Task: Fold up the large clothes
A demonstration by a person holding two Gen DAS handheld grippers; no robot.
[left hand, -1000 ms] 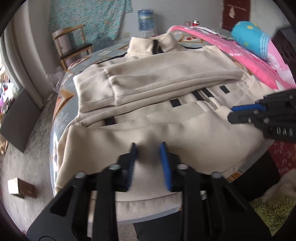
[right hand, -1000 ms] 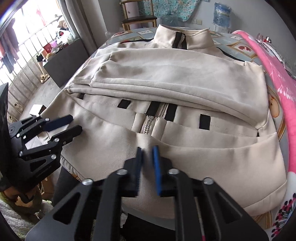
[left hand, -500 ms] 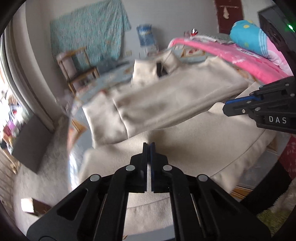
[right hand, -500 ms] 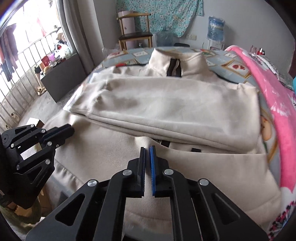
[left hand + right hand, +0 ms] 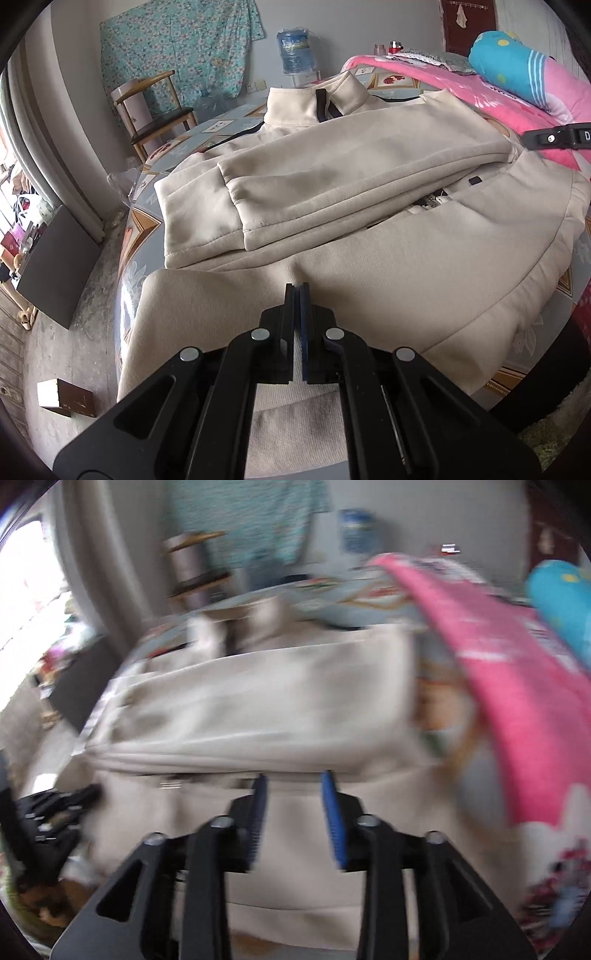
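Observation:
A large beige zip jacket (image 5: 351, 166) lies spread on the bed, collar at the far end and sleeves folded across the chest. Its lower hem is drawn up over the zipper area. My left gripper (image 5: 297, 295) is shut on a pucker of the hem fabric near the left side. The right wrist view is blurred by motion. There my right gripper (image 5: 293, 786) has its jaws opening, and the jacket (image 5: 258, 701) lies below them with nothing pinched between the pads. A black part of the right gripper (image 5: 554, 138) shows at the right edge of the left wrist view.
The bed's patterned sheet (image 5: 221, 125) carries a pink blanket (image 5: 461, 88) and a blue pillow (image 5: 517, 70) along the right side. A wooden chair (image 5: 155, 107) and a water bottle (image 5: 295, 51) stand beyond the bed. A small box (image 5: 62, 398) lies on the floor at left.
Both grippers shut on the hem and carried it up over the zipper. The right gripper has since opened and swung right; the left stays shut on the fabric.

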